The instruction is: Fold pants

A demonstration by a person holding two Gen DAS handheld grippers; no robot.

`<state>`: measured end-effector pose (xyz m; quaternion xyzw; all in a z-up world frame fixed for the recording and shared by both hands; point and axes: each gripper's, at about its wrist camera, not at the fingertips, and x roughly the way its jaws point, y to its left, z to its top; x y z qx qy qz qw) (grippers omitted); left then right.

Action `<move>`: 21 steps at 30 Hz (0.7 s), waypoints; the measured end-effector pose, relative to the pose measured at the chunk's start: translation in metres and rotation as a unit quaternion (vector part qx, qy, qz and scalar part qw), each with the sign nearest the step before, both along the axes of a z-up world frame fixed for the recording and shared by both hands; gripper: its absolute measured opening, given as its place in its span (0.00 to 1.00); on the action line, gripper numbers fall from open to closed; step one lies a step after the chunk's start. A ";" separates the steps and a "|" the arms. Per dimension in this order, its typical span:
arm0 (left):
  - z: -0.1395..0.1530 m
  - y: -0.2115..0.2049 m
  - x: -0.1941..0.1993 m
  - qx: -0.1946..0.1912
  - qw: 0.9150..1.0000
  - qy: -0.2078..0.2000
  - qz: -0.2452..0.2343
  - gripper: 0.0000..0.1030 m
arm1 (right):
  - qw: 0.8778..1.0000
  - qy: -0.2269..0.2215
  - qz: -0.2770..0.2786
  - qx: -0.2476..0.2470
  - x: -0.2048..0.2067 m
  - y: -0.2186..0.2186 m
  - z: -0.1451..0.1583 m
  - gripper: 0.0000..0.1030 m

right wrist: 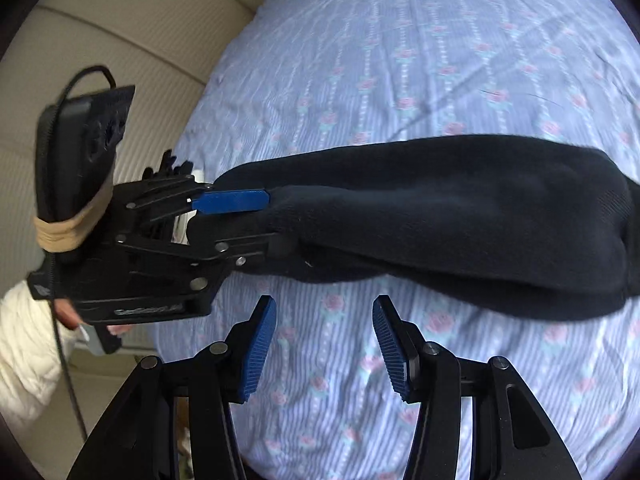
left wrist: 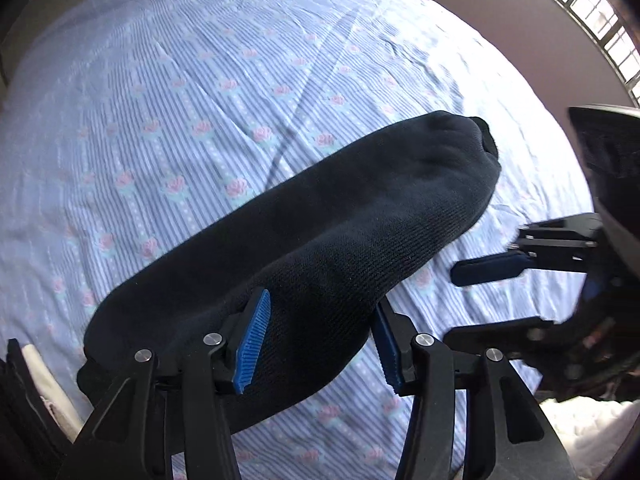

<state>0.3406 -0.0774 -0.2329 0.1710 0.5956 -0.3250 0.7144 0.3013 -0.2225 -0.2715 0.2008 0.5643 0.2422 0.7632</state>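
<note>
Pants [left wrist: 320, 240], black and already folded into a long bundle, are lying on the floral striped bedsheet [left wrist: 200, 80]. At its near end the left gripper [left wrist: 320, 344] is straddling the bundle, jaws apart, pads seemingly not pressing. Its long axis is running away from that gripper. Further right, the right gripper [right wrist: 324, 344] is hovering open and empty just beside the bundle. Likely next: folding end over end, which calls for clamping the near end.

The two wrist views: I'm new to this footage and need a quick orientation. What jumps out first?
A long bundle of black pants lies across the middle of a blue floral striped bedsheet. The left gripper sits at its near end, blue pads astride the cloth. The right gripper hangs open over bare sheet beside the pants, holding nothing.
</note>
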 end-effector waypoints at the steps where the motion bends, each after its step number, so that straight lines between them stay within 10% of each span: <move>1: 0.001 0.002 0.001 -0.002 1.000 0.002 0.000 0.50 | 1.000 0.000 0.009 -0.001 0.002 0.004 -0.001 0.50; 11: 0.008 0.022 0.009 -0.028 0.999 0.040 0.017 0.54 | 0.995 -0.046 0.078 -0.040 0.026 0.041 -0.001 0.50; 15: 0.022 0.063 0.006 -0.010 0.996 -0.009 0.086 0.56 | 0.994 -0.051 0.083 -0.054 0.035 0.048 -0.002 0.50; 21: 0.003 0.158 -0.006 0.042 0.960 -0.041 0.273 0.62 | 0.995 0.008 0.087 -0.045 0.038 0.051 -0.036 0.51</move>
